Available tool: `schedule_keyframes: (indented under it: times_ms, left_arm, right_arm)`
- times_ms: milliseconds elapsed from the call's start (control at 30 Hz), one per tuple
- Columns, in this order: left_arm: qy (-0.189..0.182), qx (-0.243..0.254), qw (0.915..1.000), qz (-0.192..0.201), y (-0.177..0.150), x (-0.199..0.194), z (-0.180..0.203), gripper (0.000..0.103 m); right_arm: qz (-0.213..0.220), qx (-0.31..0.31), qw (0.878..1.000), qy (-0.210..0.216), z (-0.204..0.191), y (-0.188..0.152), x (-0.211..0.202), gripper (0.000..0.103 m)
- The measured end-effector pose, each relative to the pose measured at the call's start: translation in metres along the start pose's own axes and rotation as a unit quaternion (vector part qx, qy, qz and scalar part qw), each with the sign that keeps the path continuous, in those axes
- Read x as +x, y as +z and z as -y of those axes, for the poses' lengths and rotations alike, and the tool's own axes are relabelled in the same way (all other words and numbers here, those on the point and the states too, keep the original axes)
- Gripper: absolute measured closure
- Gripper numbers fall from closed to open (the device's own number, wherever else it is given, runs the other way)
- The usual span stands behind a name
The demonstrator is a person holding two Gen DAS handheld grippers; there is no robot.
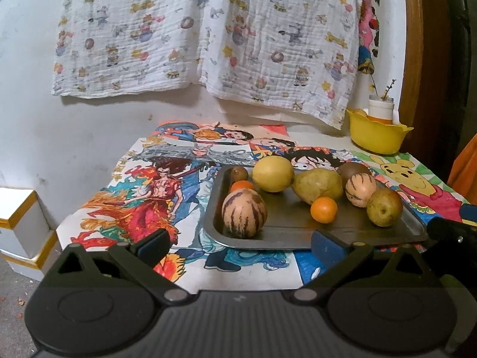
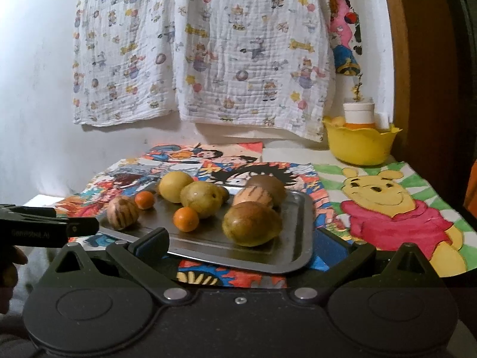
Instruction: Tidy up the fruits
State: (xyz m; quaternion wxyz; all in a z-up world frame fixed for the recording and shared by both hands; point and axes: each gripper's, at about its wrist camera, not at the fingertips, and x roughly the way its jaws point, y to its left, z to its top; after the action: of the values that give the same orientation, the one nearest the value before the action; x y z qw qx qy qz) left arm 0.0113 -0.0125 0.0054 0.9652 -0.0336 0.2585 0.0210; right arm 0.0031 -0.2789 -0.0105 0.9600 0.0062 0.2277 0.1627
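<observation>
While both grippers hang short of the tray [image 1: 298, 235], their jaws stand apart and hold nothing: left gripper [image 1: 241, 243], right gripper [image 2: 244, 243]. Fruits crowd the tray: a lemon [image 1: 272, 173] at 12 o'clock, a pear [image 1: 317, 186] touching it, an orange [image 1: 324, 209] in front, a striped melon [image 1: 244, 216] at 9 o'clock. A yellow bowl [image 1: 375, 135] sits at 2 o'clock, well apart, holding a white jar [image 1: 381, 109]. Printed cloth [image 1: 208, 35] hangs behind.

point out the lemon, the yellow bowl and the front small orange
lemon [image 1: 272, 174]: left wrist view, middle of its rind.
yellow bowl [image 2: 359, 146]: right wrist view, front of its outer wall.
front small orange [image 1: 324, 209]: left wrist view, middle of its skin.
</observation>
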Motion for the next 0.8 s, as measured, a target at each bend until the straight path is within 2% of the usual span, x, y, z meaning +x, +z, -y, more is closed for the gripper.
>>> schedule_keyframes:
  times_ms: [267,800]
  left_arm:
    - [0.016,0.008,0.9998,0.005,-0.004,-0.007,0.004,0.0]
    - [0.021,0.006,0.9997,0.008,-0.006,-0.013,0.002,0.0]
  right_arm:
    - [-0.004,-0.009,1.0,0.019,-0.009,-0.004,-0.001,0.001]
    - [0.006,-0.004,1.0,0.018,-0.009,-0.003,-0.004,0.001]
